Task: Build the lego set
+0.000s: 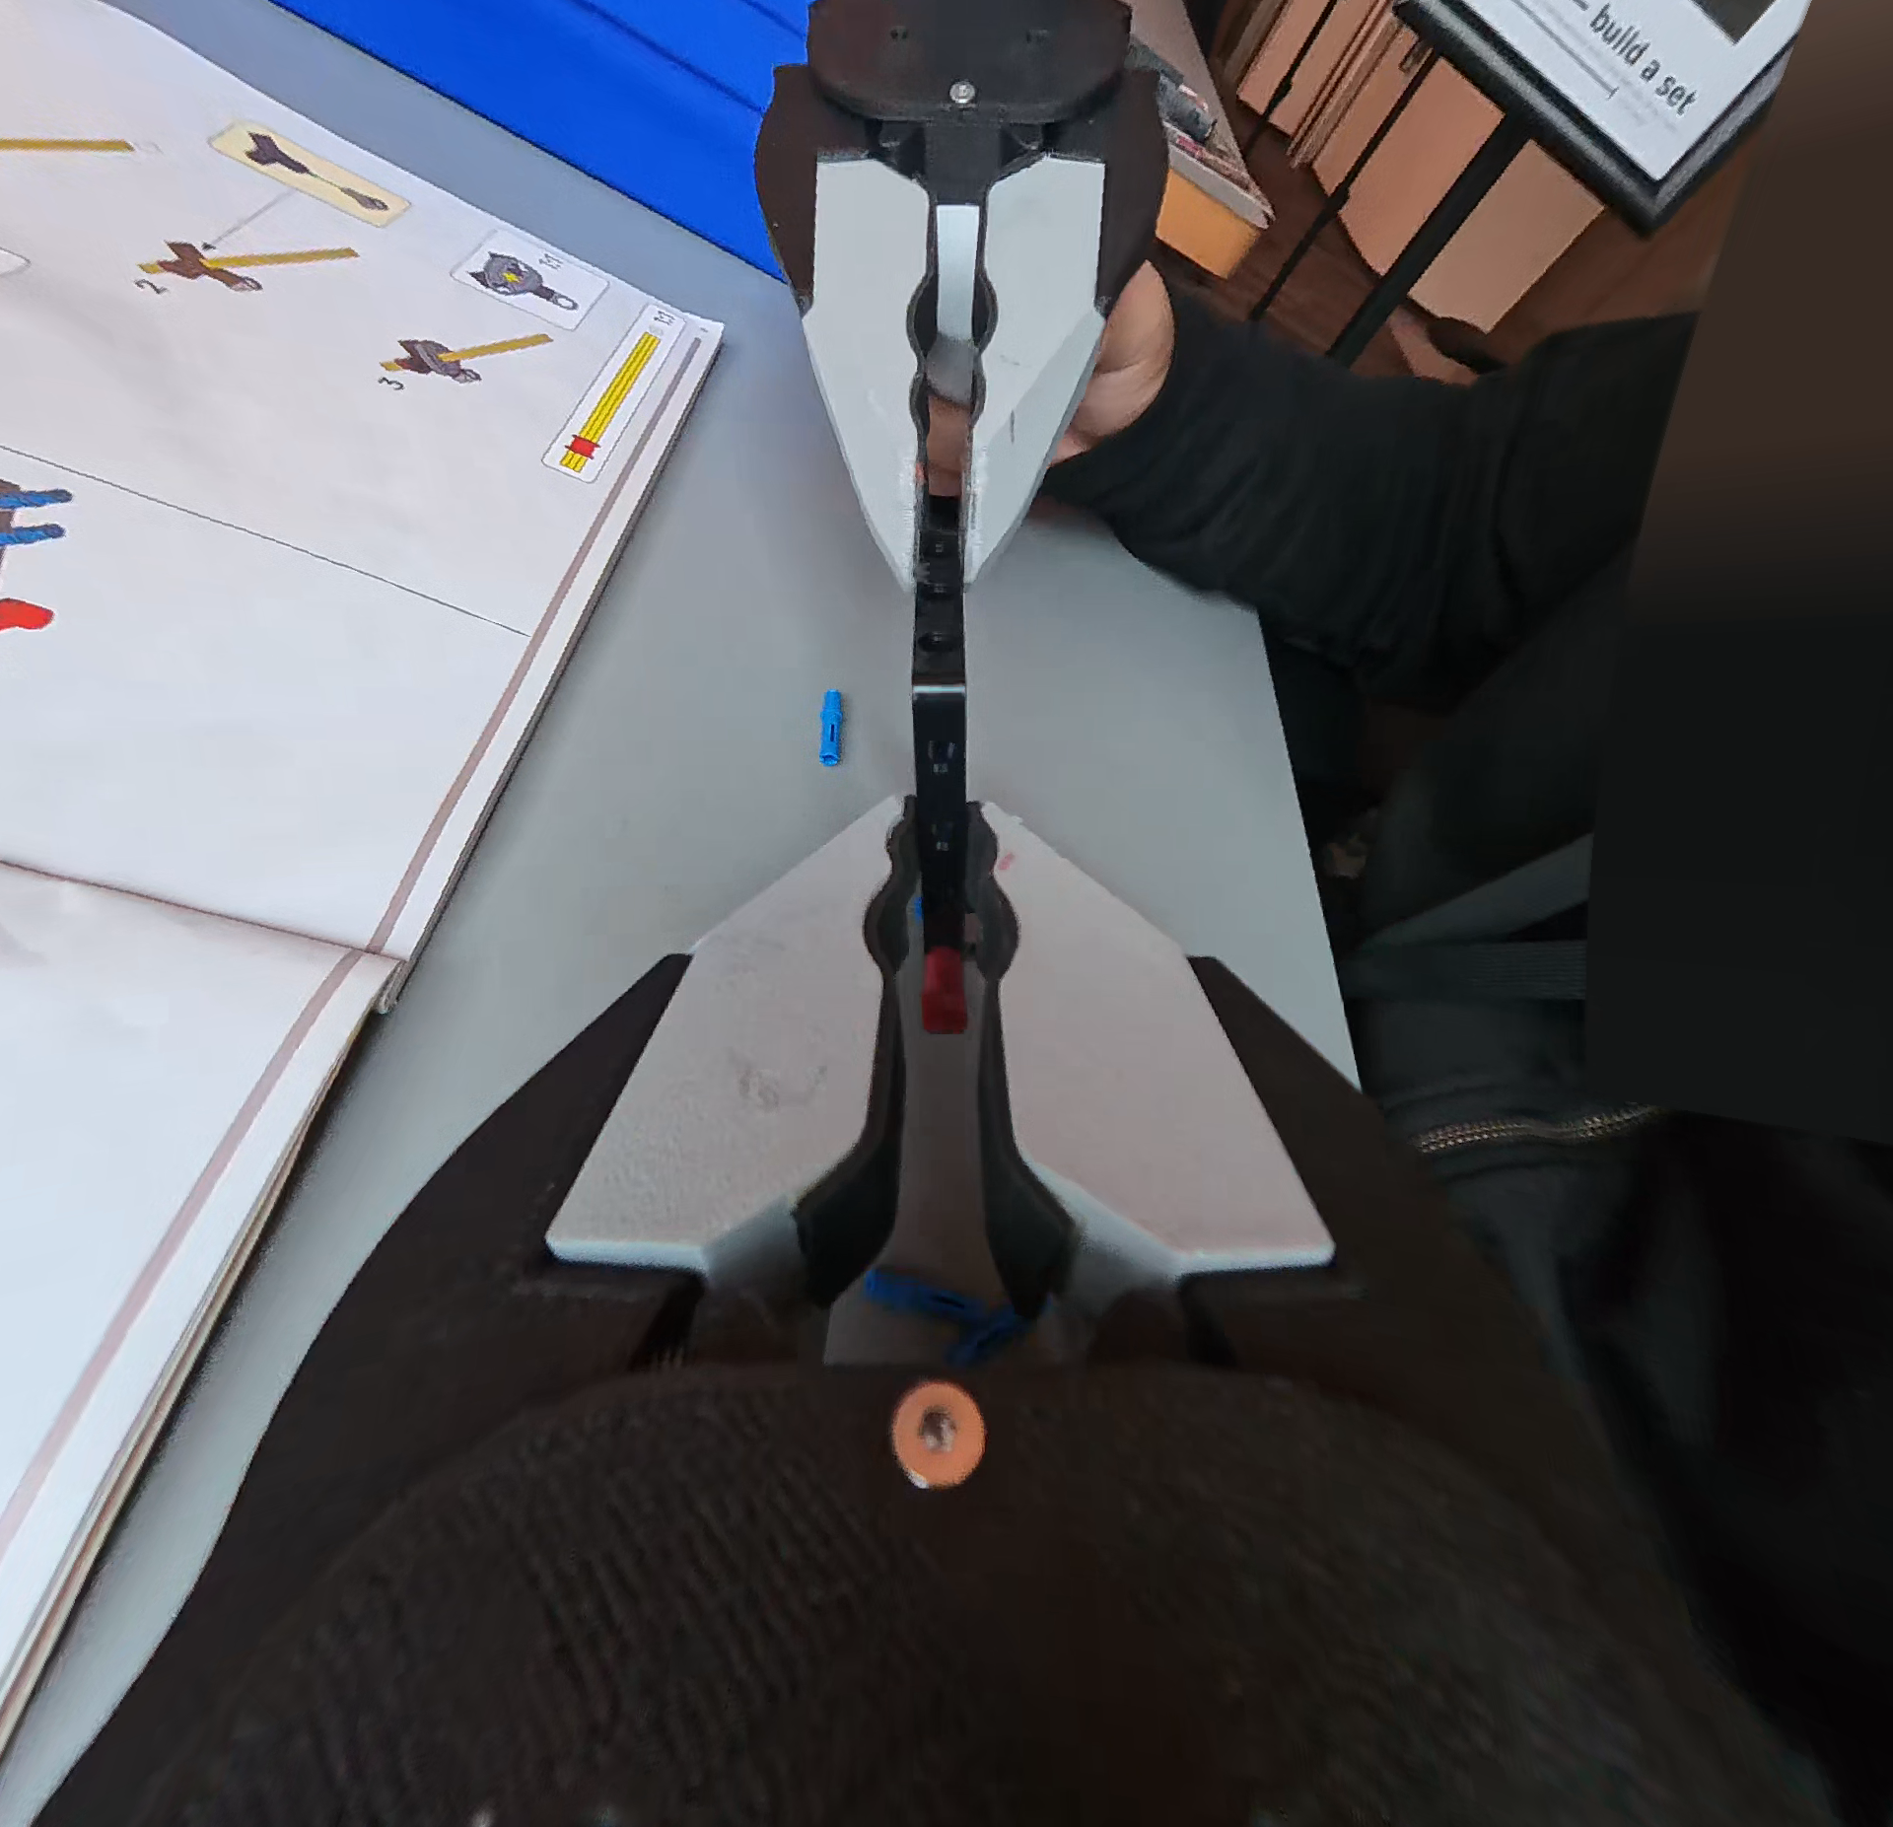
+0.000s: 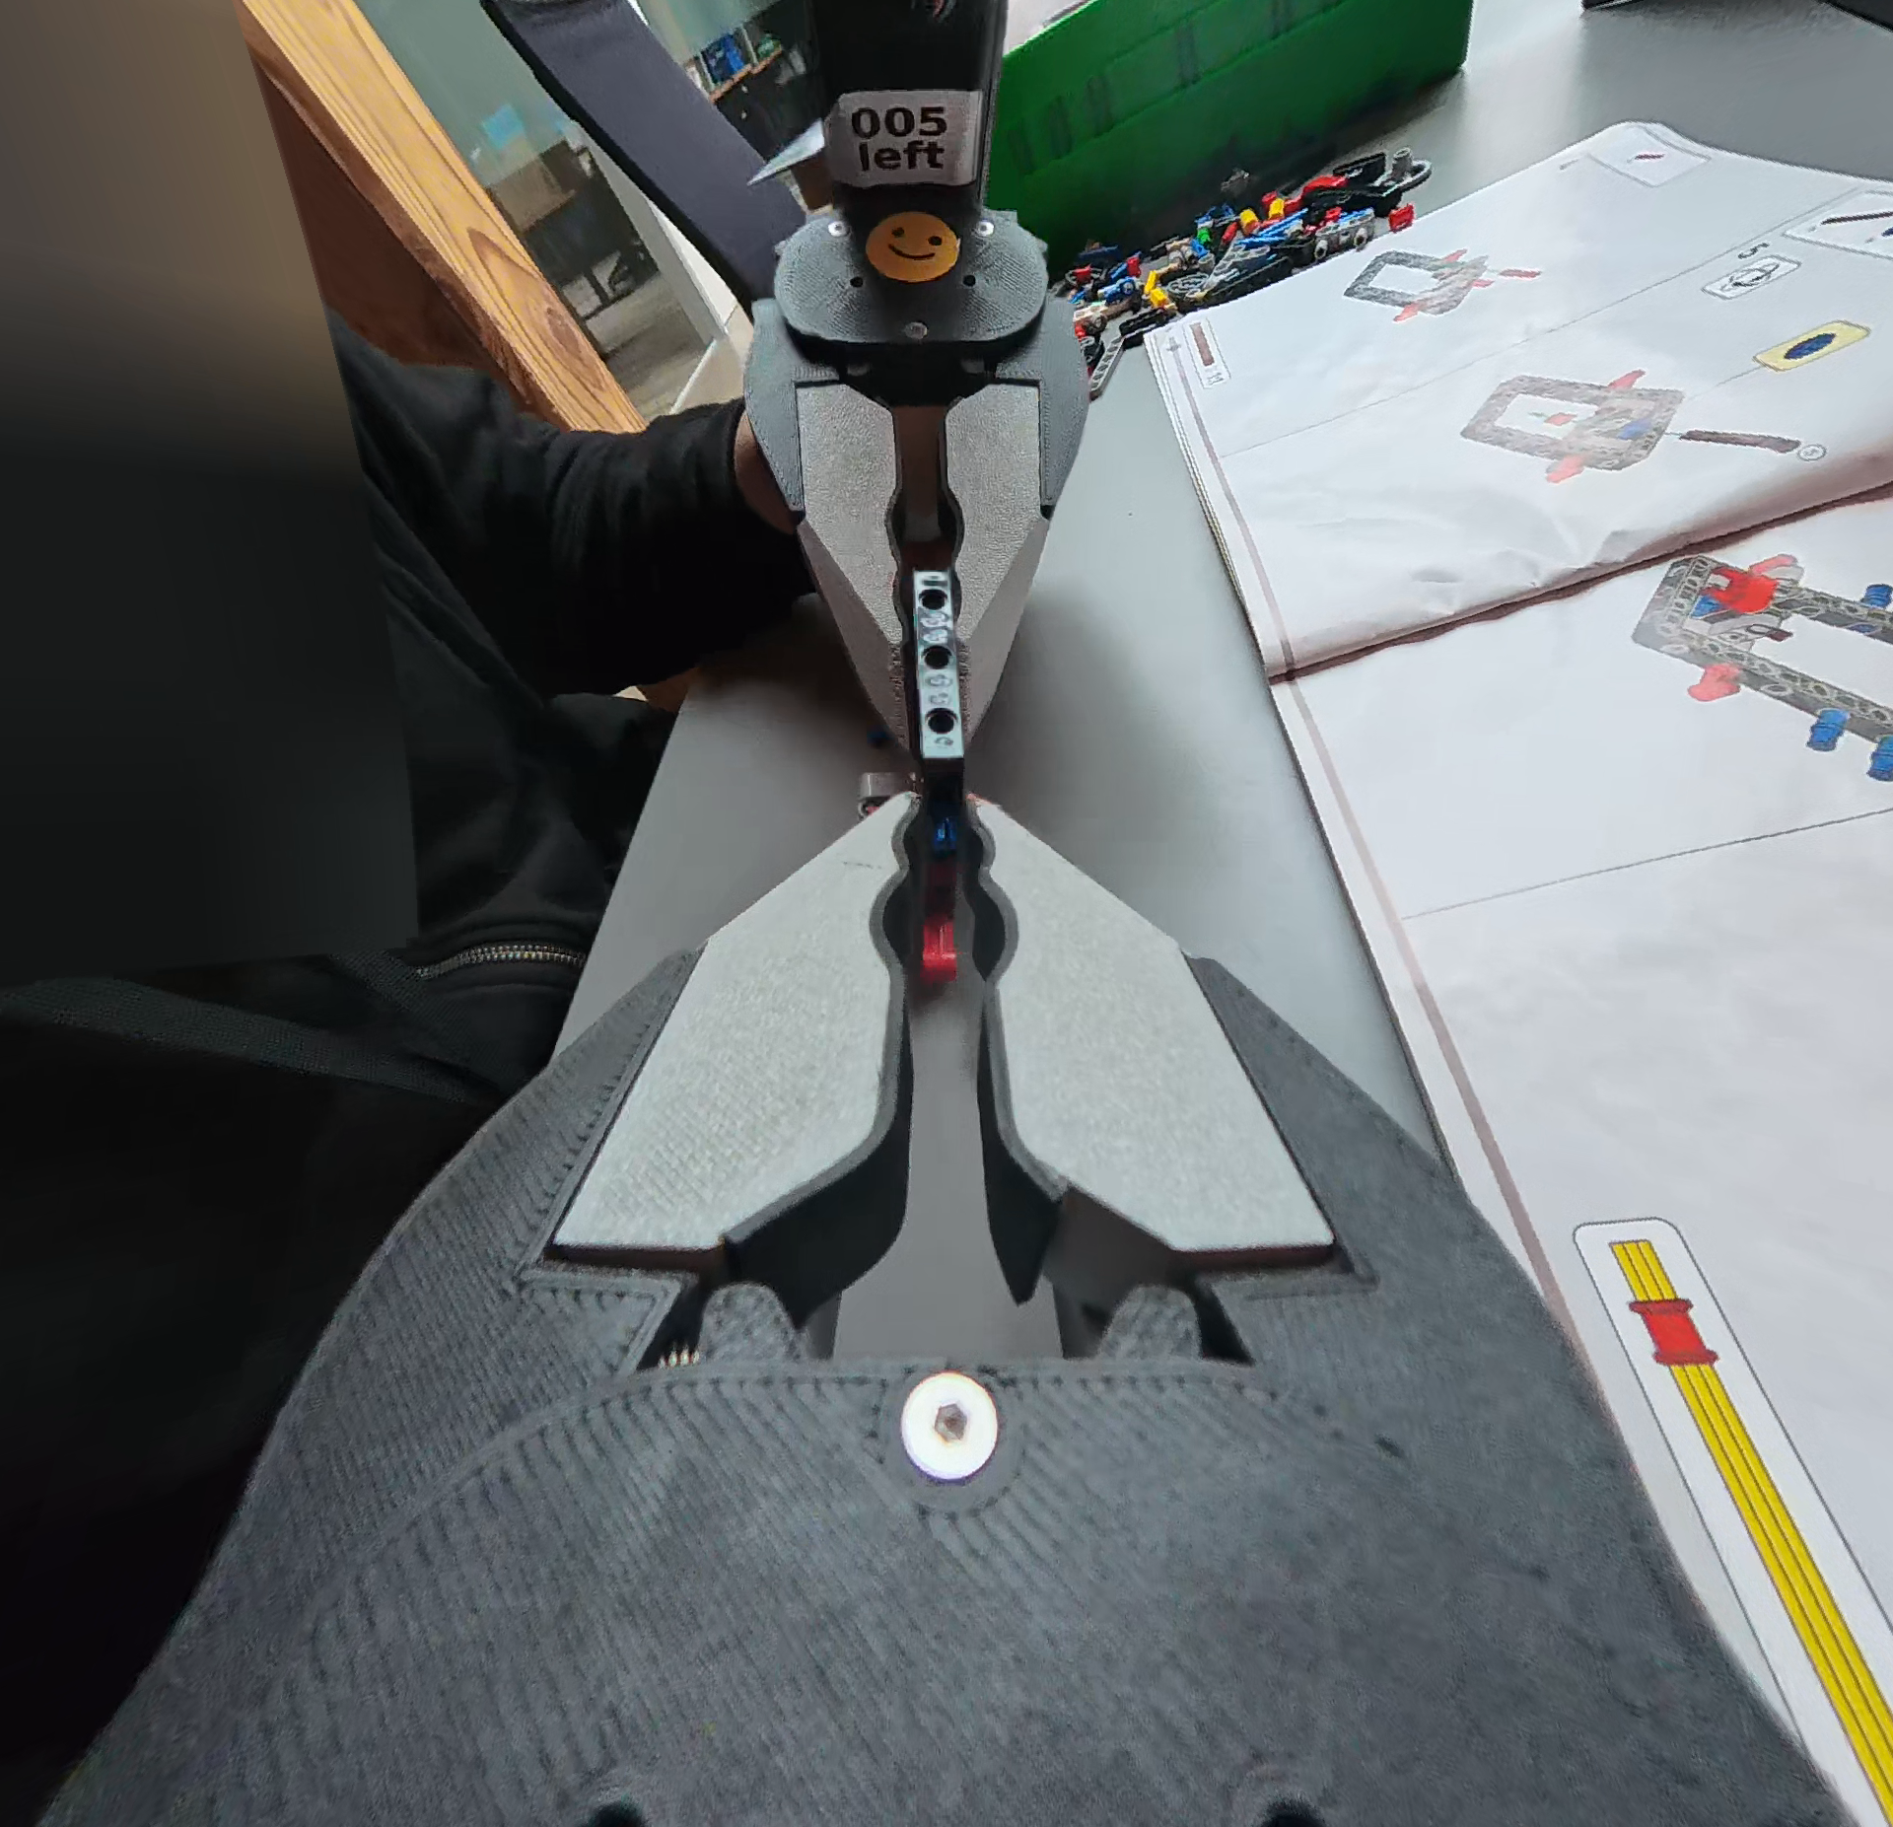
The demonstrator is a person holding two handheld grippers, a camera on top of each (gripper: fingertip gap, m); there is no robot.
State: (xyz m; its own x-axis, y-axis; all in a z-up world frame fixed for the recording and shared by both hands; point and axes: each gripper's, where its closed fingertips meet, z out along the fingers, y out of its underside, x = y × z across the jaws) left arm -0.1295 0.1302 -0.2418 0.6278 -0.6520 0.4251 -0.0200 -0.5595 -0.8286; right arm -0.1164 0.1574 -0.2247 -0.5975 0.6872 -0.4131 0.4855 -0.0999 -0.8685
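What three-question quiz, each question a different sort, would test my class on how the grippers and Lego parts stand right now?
1. True or false: the loose blue pin lies on the table, held by neither gripper.
2. Multiple choice: in the right wrist view, what colour is the bin behind the pile of loose parts? A green, B red, C yellow.
3. Fill in: the left gripper and the right gripper face each other, each shut on a dark ____ with holes.

Key: 1 true; 2 A; 3 beam.
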